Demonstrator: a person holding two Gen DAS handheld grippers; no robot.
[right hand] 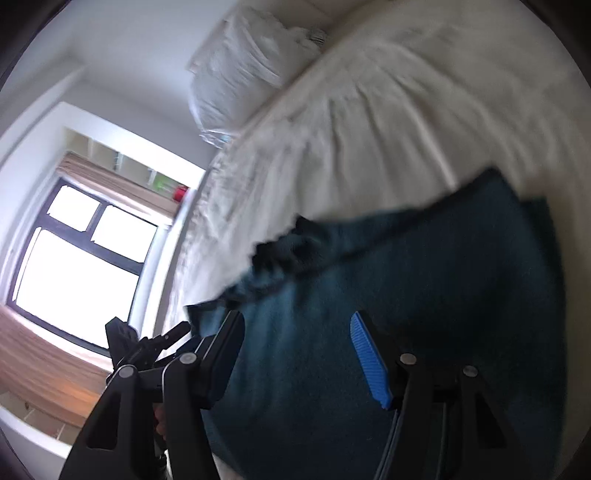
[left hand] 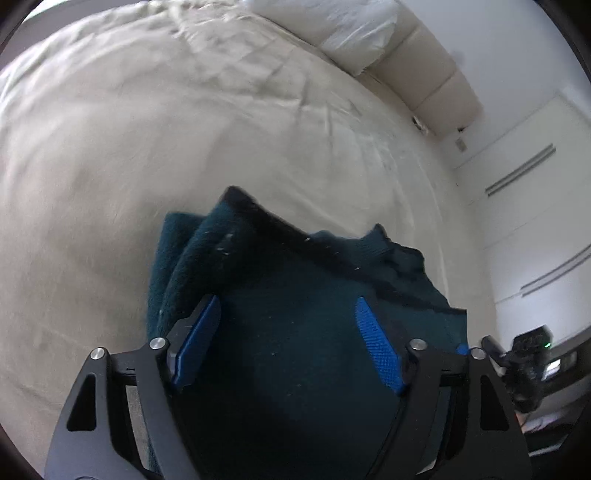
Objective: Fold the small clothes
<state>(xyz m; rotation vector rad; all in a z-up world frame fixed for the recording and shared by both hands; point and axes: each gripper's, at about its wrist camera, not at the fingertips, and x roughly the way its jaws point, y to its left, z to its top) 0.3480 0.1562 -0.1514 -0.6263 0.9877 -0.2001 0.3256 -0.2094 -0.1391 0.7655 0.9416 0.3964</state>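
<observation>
A dark teal knitted garment (left hand: 295,314) lies on the cream bed sheet (left hand: 147,147), partly folded, with a doubled layer along its left edge. My left gripper (left hand: 288,306) hovers right over it with its blue-padded jaws wide apart and nothing between them. The same garment fills the lower right of the right wrist view (right hand: 424,295), its far edge rumpled. My right gripper (right hand: 295,321) is also open above the cloth, empty. The other gripper shows at the left of the right wrist view (right hand: 147,343) and at the right of the left wrist view (left hand: 517,362).
White pillows (left hand: 332,33) and a padded headboard (left hand: 432,81) lie at the far end of the bed. A wardrobe (left hand: 535,206) stands to the right. A bright window (right hand: 81,273) and a wall shelf (right hand: 147,173) are beside the bed.
</observation>
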